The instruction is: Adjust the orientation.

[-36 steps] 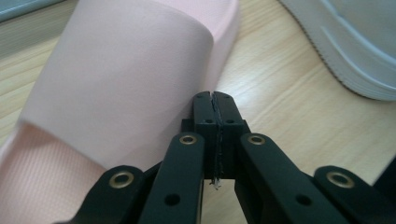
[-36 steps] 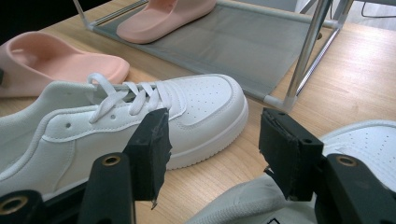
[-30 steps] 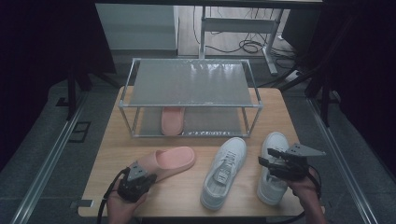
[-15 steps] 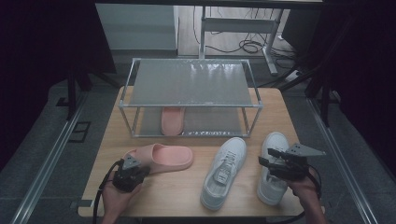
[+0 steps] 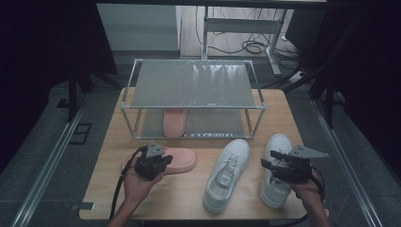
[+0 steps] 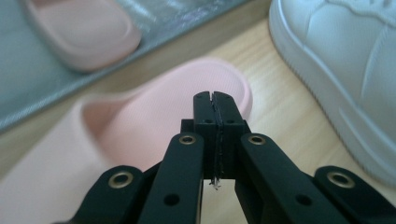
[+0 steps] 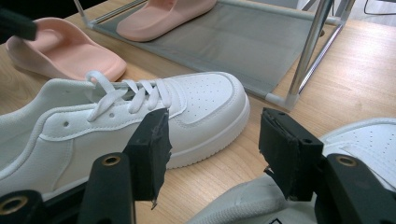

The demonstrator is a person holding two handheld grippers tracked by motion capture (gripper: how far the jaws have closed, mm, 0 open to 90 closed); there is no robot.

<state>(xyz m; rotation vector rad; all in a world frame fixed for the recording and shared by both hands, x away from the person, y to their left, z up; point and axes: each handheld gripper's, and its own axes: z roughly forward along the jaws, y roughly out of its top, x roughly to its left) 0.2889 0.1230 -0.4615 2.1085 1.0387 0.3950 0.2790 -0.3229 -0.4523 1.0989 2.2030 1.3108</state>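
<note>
Pink foam slipper point(image 5: 166, 160) lies on the wooden table point(image 5: 189, 194) at the left front, its long axis running from 9 o'clock to 3 o'clock in the high view, rounded toe toward 3 o'clock and heel end under the left gripper point(image 5: 160, 163). That gripper, held in the person's left hand point(image 5: 137, 182), hovers over the slipper's heel half with its jaws pressed together on nothing; in the left gripper view the closed jaws point along the slipper toward its toe point(image 6: 229, 88). The slipper thus lies directly below and ahead of these jaws, and the left hand is plainly the nearer one. Whether the jaws touch the foam cannot be told.

At 12 o'clock from the slipper stands a two-tier metal-framed shoe rack with grey mesh shelves point(image 5: 194, 85); a matching second pink slipper point(image 5: 175, 122) sits on its lower shelf, toe pointing to 6 o'clock. To the right, at about 3 o'clock from the task slipper, a white laced sneaker point(image 5: 227, 172) lies with its toe toward 1 o'clock. Farther right, a second white sneaker point(image 5: 275, 170) lies beneath the right gripper point(image 5: 274, 165), whose jaws stand spread apart above it, gripping nothing.

A likely next move is to part the left jaws and pinch the slipper across its short axis.
</note>
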